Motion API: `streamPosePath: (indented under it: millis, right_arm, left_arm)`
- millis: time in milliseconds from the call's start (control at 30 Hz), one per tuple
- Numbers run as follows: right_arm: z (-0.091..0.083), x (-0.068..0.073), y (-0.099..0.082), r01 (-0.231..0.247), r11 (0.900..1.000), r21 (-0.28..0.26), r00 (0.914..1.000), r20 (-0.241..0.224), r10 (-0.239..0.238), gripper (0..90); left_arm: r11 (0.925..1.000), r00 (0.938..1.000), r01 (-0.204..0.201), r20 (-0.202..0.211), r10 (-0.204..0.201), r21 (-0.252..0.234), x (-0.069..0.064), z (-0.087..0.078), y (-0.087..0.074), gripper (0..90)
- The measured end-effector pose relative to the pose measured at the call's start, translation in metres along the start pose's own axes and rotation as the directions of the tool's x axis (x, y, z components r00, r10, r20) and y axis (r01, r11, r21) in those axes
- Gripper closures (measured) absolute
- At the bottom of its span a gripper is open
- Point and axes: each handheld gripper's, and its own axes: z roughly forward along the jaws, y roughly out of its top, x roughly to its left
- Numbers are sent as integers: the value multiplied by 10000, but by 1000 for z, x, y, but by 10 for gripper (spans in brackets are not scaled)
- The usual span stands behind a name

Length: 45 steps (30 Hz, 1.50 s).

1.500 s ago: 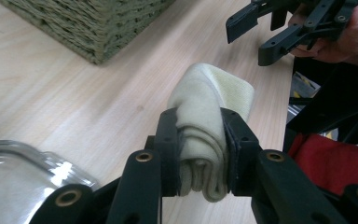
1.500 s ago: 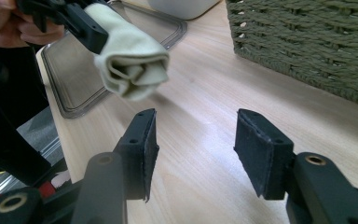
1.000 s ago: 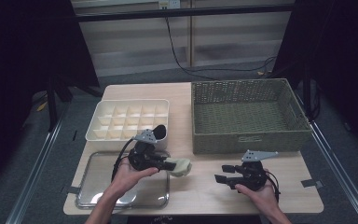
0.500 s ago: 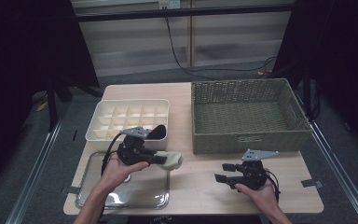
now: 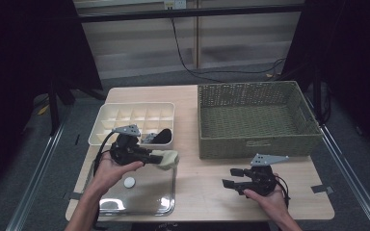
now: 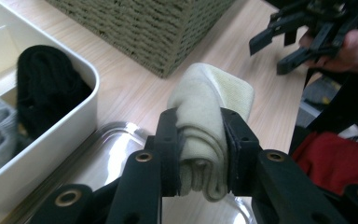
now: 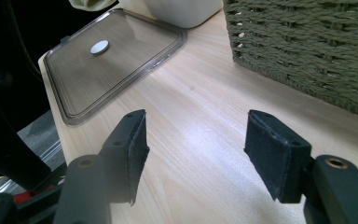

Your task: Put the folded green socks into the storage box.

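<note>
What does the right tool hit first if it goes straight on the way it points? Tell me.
Probably the clear lid with a white knob. The open right tool points across bare light wooden table toward it, with the woven green basket off to one side. Depth is hard to judge.

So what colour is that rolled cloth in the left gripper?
Pale cream-yellow; the rolled cloth shows best in the left gripper view.

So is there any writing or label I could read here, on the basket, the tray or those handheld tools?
No text can be read.
Wicker basket: a small pale tag on its front wall, print too small and blurred to read.
Divided tray, left gripper, right gripper: no lettering visible.
</note>
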Motion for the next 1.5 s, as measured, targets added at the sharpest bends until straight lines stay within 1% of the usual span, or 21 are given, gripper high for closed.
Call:
streamPosePath:
  millis: [33,133,167,267,300,467,600,633,733,900,933,1000,1100,1133,1200,1267,1300,1333,1367,1433,1500]
  right_arm:
    - [0,0,0,21,10000,9,10000,3,-21,387]
    - [1,1,0,23,10000,55,10000,-3,-23,387]
    - [1,1,0,29,10000,65,10000,-13,-29,388]
    - [2,0,0,17,10000,61,10000,1,-17,386]
    - [2,0,0,22,10000,57,10000,-2,-22,385]
    - [2,0,-1,21,10000,68,10000,1,-21,383]
    - [2,0,-1,40,9999,97,10000,2,-40,383]
    - [2,0,-1,42,9999,108,10000,-5,-41,383]
    - [2,0,-1,18,9999,109,10000,46,-19,374]
    - [2,0,-1,-47,10000,71,9999,104,46,364]
    - [2,0,-1,-27,10000,60,10000,90,26,365]
    - [2,0,-1,13,10000,88,10000,83,-14,364]
    - [2,1,0,24,9999,108,10000,69,-25,364]
    - [2,1,0,16,9999,126,10000,68,-16,364]
    - [2,1,0,22,9999,127,10000,69,-23,365]
    - [2,0,0,37,10000,82,9999,97,-38,365]
    - [2,0,0,44,10000,70,9999,95,-45,365]
    - [2,0,0,44,10000,80,9999,93,-45,365]
    - [2,0,0,31,10000,85,9999,99,-32,365]
    - [3,0,0,41,9999,156,10000,65,-42,365]
    - [3,1,-1,4,9999,168,10000,51,-5,364]
  left_arm:
    - [9999,9999,-18,-127,19,112,1,-3,1,708]
    - [10000,9997,94,-226,-94,13,4,-11,4,708]
    - [9999,9998,107,-195,-108,-16,6,-14,5,708]
    - [9998,9992,211,-352,-213,-46,11,-22,9,708]
    - [9997,9985,256,-483,-255,25,14,-26,11,708]
    - [9995,9970,304,-714,-312,-117,22,-42,17,706]
    - [9994,9958,312,-857,-325,-172,25,-54,20,707]
    - [9991,9951,369,-909,-387,-216,26,-56,20,707]
    - [9991,9946,339,-973,-362,-249,28,-61,21,706]
    - [9988,9920,479,-1166,-479,-27,36,-67,20,706]
    - [9986,9902,523,-1301,-515,26,38,-67,20,706]
    - [9980,9890,608,-1364,-578,179,42,-69,20,706]
    - [9978,9867,659,-1496,-639,83,47,-72,21,707]
    - [9977,9829,676,-1721,-661,34,48,-73,21,706]
    - [9968,9813,785,-1773,-749,136,52,-75,21,707]
    - [9961,9781,858,-1920,-805,196,56,-76,21,707]
    - [9961,9786,859,-1892,-805,206,59,-77,20,707]
    - [9953,9758,922,-2015,-848,280,61,-77,20,707]
    - [9955,9745,884,-2100,-793,345,62,-78,20,707]
    - [9936,9709,1094,-2172,-1007,283,66,-79,19,707]
    - [9931,9694,1119,-2236,-1011,363,71,-80,18,707]
